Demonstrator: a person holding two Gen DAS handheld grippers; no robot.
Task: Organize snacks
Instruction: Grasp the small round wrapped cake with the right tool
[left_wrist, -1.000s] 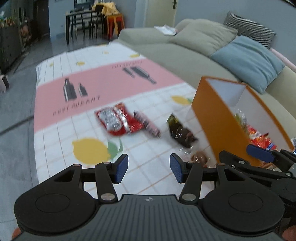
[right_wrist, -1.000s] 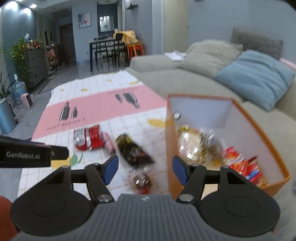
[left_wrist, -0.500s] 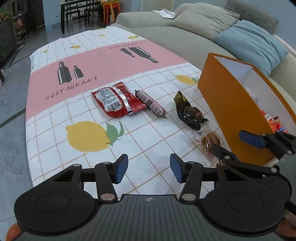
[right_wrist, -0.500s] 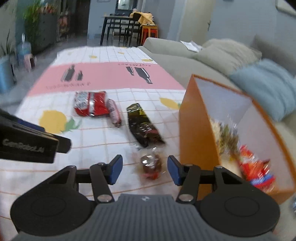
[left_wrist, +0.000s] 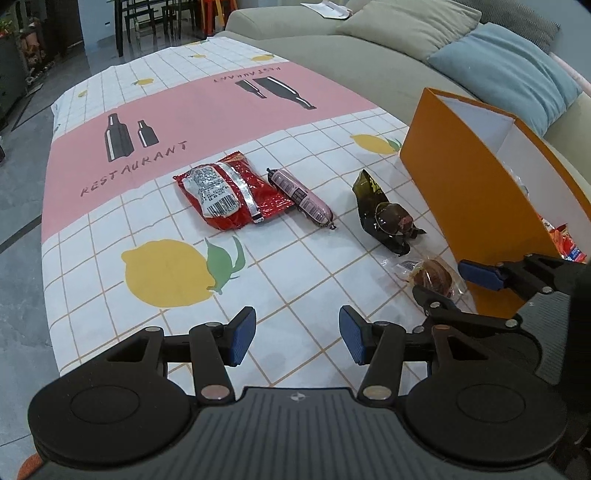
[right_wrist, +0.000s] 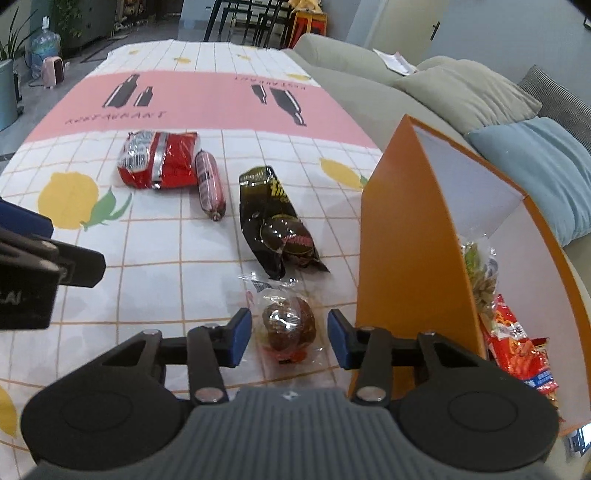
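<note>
On the tablecloth lie a red snack bag (left_wrist: 229, 195) (right_wrist: 157, 160), a pink sausage (left_wrist: 301, 199) (right_wrist: 210, 186), a dark wrapped snack (left_wrist: 384, 219) (right_wrist: 279, 229) and a small brown snack in clear wrap (left_wrist: 432, 275) (right_wrist: 288, 325). My right gripper (right_wrist: 290, 338) is open, its fingers on either side of the clear-wrapped brown snack. My left gripper (left_wrist: 297, 338) is open and empty over bare cloth. An orange box (left_wrist: 461, 192) (right_wrist: 410, 240) at the right holds several snack packs.
A grey sofa (left_wrist: 369, 62) with a blue cushion (left_wrist: 506, 70) runs along the table's far right side. The right gripper shows in the left wrist view (left_wrist: 461, 288), beside the box. Chairs and a dining table stand in the background.
Both grippers have dropped lower and tipped toward the table. The right gripper has moved in so the clear-wrapped brown snack lies between its open fingers.
</note>
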